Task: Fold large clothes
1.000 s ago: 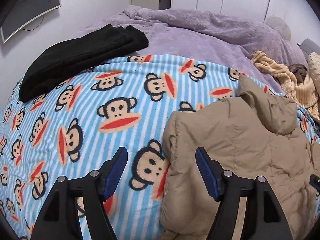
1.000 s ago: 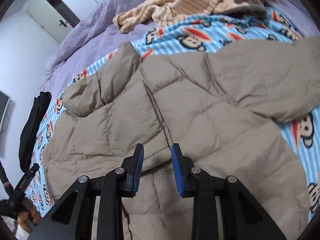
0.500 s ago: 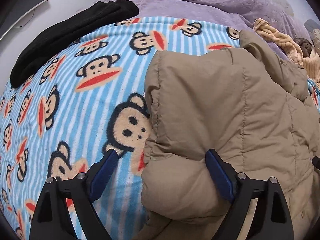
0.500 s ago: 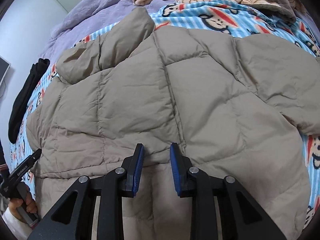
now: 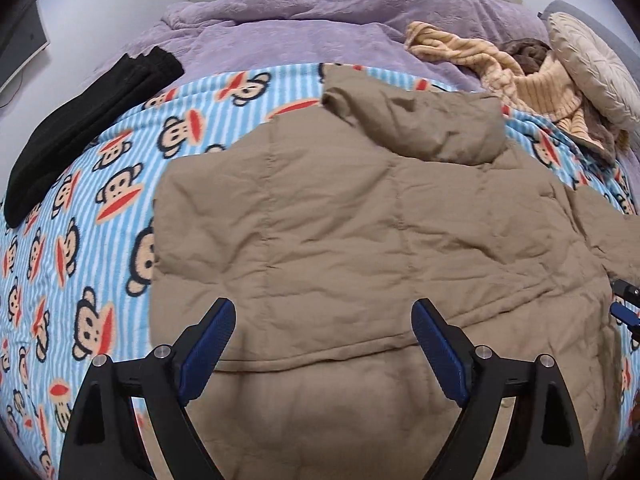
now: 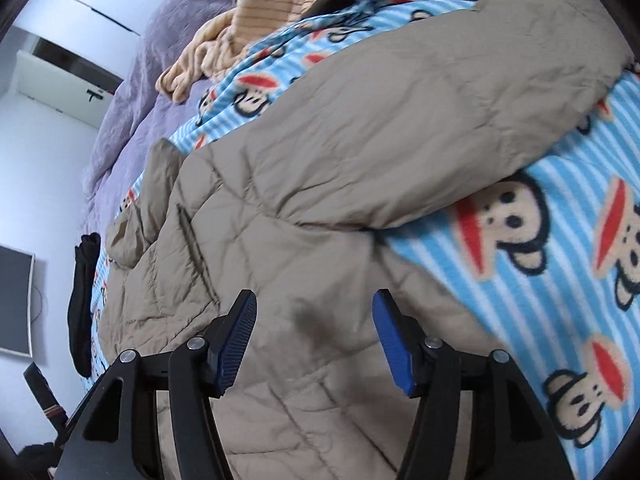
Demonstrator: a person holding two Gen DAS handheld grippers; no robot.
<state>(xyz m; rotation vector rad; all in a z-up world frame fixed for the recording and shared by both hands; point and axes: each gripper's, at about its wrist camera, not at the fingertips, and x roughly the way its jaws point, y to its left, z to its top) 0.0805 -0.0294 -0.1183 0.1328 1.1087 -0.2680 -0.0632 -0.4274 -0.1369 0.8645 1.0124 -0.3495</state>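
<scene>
Jaws of left gripper [image 5: 323,338] and right gripper [image 6: 314,330] stand spread, empty, above tan puffer jacket [image 5: 340,232] on monkey-print blanket [image 5: 80,216].

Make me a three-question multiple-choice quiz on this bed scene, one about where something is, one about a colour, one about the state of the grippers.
1. Where does the black folded garment lie?
A. left of the tan jacket, on the monkey blanket
B. on top of the jacket
C. on the pillow

2. What colour is the rumpled cover at the far end of the bed?
A. green
B. purple
C. red

3. How do the left gripper and right gripper stand?
A. both shut on the jacket
B. one open, one shut
C. both open, holding nothing

Answers: 1 A, it rests on the blanket's left edge; 2 B, lilac plush; 3 C, both pairs of blue pads stand apart above the jacket.
</scene>
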